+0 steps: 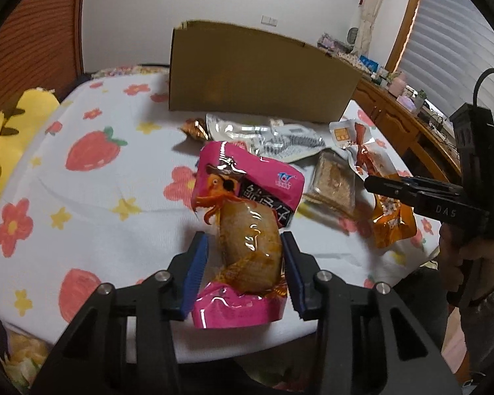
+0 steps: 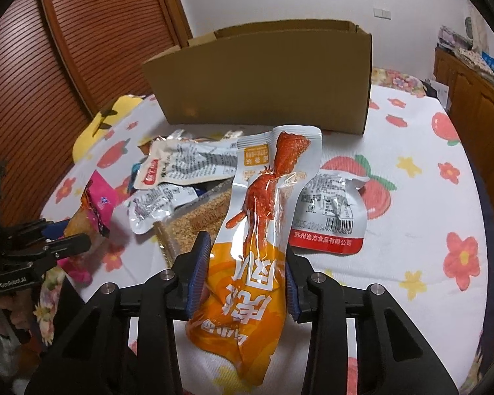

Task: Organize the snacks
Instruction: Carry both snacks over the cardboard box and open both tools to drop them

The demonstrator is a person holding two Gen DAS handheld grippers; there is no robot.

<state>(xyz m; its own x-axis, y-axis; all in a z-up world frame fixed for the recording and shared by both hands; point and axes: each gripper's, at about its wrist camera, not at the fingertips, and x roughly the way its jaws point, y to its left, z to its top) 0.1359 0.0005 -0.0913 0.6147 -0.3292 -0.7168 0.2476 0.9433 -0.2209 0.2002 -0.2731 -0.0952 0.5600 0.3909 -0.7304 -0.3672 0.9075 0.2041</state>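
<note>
My left gripper (image 1: 245,250) is shut on a pink snack packet (image 1: 247,204) with a brown piece inside, held above the bed. My right gripper (image 2: 245,256) is shut on an orange-and-white chicken-foot packet (image 2: 260,223), also lifted. Each gripper shows in the other's view: the right one (image 1: 375,182) at the right edge, the left one (image 2: 72,237) at the left edge with the pink packet (image 2: 95,207). An open cardboard box (image 1: 260,72) stands behind the snacks; it also shows in the right wrist view (image 2: 266,75).
Several loose packets lie on the strawberry-print bed sheet (image 1: 92,177): silver ones (image 2: 187,164), a clear sesame bar (image 2: 194,223), a silver-and-red pouch (image 2: 329,210). A yellow plush (image 1: 19,121) lies at the left. A wooden cabinet (image 1: 408,125) stands at the right, a wooden door (image 2: 82,39) behind.
</note>
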